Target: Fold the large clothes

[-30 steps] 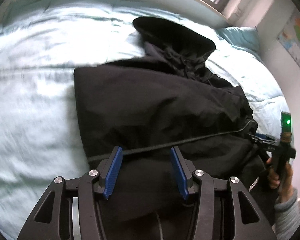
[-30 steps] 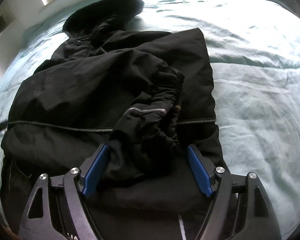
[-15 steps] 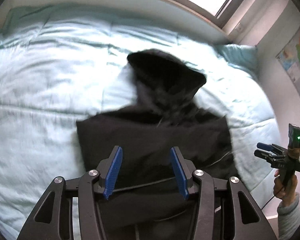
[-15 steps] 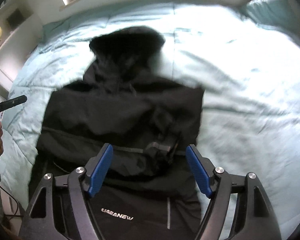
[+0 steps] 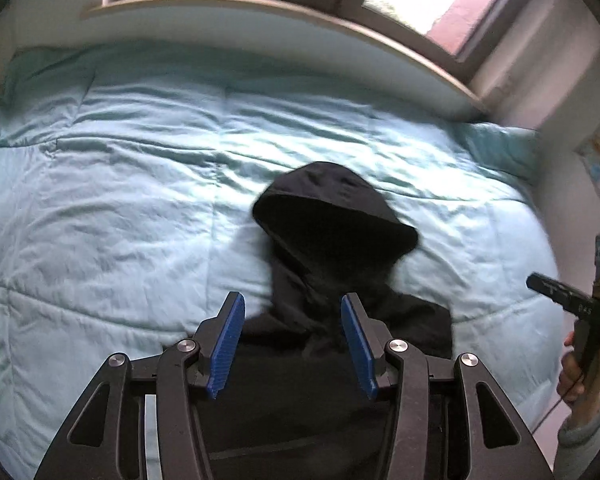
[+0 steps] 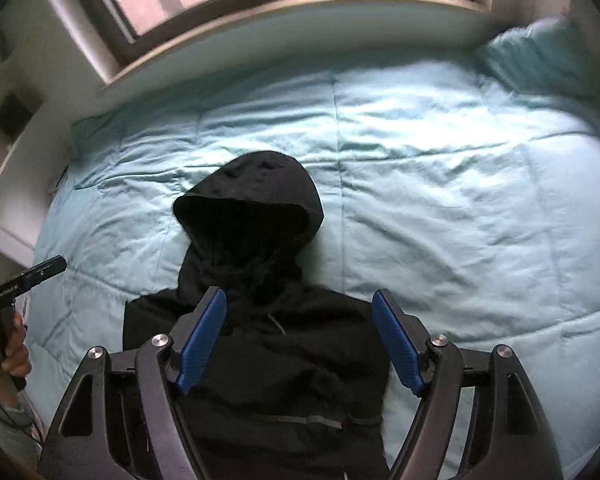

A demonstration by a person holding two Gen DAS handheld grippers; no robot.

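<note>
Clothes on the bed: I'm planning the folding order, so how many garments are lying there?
1. A black hooded jacket lies on the light blue bedspread, hood toward the window. Anything beneath it would be hidden.

Jacket [image 5: 332, 380]: plain black, hood included. Bed cover [image 5: 120, 208]: pale aqua, stitched in large quilted squares. Left claw [image 5: 293, 346]: black frame, blue ribbed pads, silver screws. Right claw [image 6: 300, 344]: same colours. Window ledge [image 6: 300, 28]: pale top, tan wood edge.
</note>
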